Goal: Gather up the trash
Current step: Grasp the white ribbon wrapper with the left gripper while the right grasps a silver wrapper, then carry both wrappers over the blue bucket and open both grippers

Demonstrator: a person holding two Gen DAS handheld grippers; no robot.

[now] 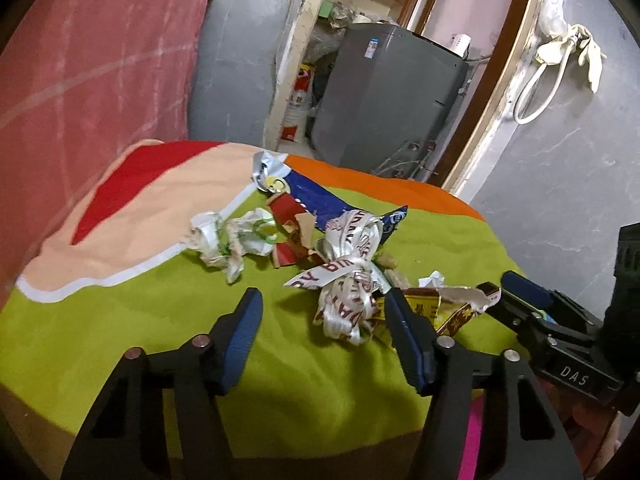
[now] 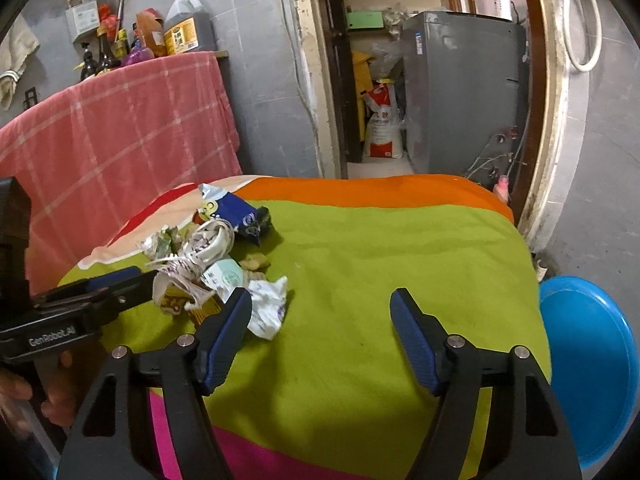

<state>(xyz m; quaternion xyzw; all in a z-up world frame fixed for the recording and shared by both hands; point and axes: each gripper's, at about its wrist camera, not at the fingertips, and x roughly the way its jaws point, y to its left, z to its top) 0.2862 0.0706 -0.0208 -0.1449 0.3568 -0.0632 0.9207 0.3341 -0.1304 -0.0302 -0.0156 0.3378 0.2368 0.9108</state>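
Two tools [image 1: 322,304] [image 2: 320,304], one blue basin [image 2: 592,364], one trash pile [image 1: 344,264].

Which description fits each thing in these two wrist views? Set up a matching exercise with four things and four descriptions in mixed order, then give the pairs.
Things
1. blue basin
2. checked cloth
3. printed ribbon
4. washing machine

Descriptions
A. grey, standing beyond the doorway
B. tangled white strip in the trash pile on the green cover
C. pink-red, draped at the left
D. low at the right edge, beside the covered surface

Pairs: 1-D, 2-C, 3-B, 4-A
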